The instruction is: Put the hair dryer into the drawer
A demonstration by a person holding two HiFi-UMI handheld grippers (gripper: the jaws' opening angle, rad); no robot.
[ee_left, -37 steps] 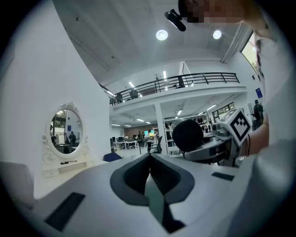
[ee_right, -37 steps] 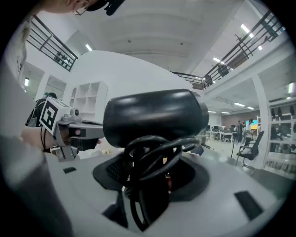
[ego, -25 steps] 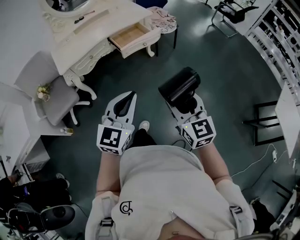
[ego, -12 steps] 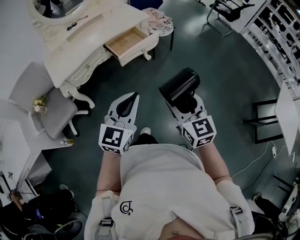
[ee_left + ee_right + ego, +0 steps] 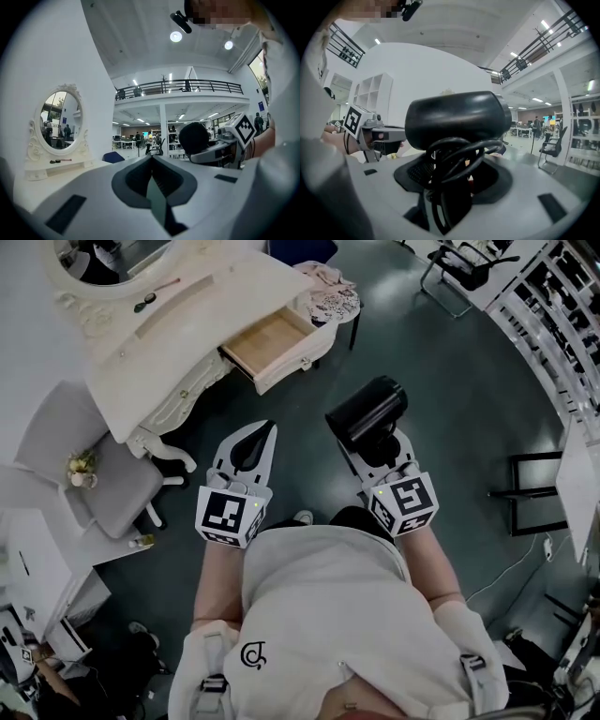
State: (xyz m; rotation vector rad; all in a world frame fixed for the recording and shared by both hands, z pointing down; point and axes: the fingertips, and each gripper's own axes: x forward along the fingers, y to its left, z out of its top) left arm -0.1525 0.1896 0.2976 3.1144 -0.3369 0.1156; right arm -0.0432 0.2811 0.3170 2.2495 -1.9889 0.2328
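Observation:
The black hair dryer (image 5: 366, 412) with its cord wound round the handle sits between the jaws of my right gripper (image 5: 368, 441), which is shut on it and holds it over the dark floor. In the right gripper view the hair dryer (image 5: 457, 117) fills the middle, with cord loops hanging down in front of the right gripper (image 5: 451, 187). My left gripper (image 5: 268, 428) is shut with nothing in it; its jaws meet at the tip of the left gripper (image 5: 151, 158). The open wooden drawer (image 5: 268, 341) of the white vanity table (image 5: 178, 320) lies ahead, up and left of both grippers.
An oval mirror (image 5: 58, 123) stands on the vanity. A grey chair (image 5: 98, 470) stands to the left, a round stool with patterned cloth (image 5: 330, 298) beside the drawer. A black chair (image 5: 459, 263) and shelving (image 5: 562, 315) are far right. The person's torso (image 5: 328, 615) is below.
The vanity and its open drawer have come closer to the grippers in the head view. Both grippers keep their pose in front of the body, the hair dryer still held.

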